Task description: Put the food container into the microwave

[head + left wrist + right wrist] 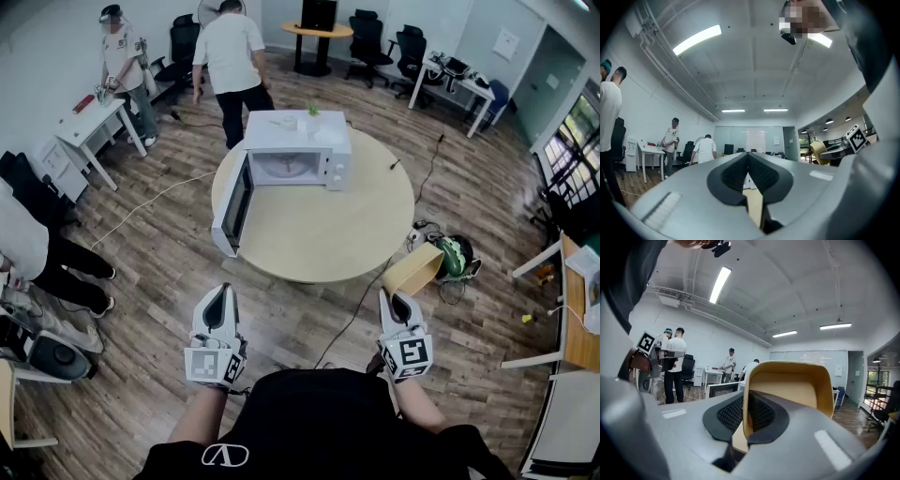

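A: Entry, right gripper (397,305). Jaws?

B: Nearly together, pinched on one wall of the tan food container (797,385). The wall runs between the two pads; the open side faces the gripper's camera.

A: Where is the container?

B: In the air, over the floor just off the near right edge of the round tabletop (319,234). Not on the tabletop, and well apart from the microwave (298,150).

A: Microwave?

B: White, at the far side of the tabletop. Its door (234,204) is swung wide to the left, and the pale turntable shows inside.

A: Left gripper (218,298)?

B: Jaws together at the tips, nothing between them. Held beside the right one, on the near side of the tabletop.
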The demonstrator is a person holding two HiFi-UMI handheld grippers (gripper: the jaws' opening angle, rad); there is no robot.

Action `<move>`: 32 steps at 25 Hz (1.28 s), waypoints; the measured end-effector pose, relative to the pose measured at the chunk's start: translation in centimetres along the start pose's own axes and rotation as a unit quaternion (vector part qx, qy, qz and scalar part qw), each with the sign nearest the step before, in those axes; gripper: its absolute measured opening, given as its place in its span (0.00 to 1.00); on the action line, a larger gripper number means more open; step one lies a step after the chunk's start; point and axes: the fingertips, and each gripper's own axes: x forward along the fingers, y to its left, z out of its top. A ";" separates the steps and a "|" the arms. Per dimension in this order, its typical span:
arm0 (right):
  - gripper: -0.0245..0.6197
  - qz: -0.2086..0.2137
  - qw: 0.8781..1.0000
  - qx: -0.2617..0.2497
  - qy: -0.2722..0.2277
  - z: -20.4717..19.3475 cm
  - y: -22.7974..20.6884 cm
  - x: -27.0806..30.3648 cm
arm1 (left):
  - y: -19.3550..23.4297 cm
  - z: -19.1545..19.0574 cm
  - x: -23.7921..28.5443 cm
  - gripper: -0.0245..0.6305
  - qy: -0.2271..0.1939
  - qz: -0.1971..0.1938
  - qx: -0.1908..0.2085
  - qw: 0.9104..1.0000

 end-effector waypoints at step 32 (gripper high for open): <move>0.06 0.077 0.995 0.044 -0.045 -2.4 -5.3 0.3 | -8.2 0.0 2.8 0.04 0.007 0.024 0.036 0.999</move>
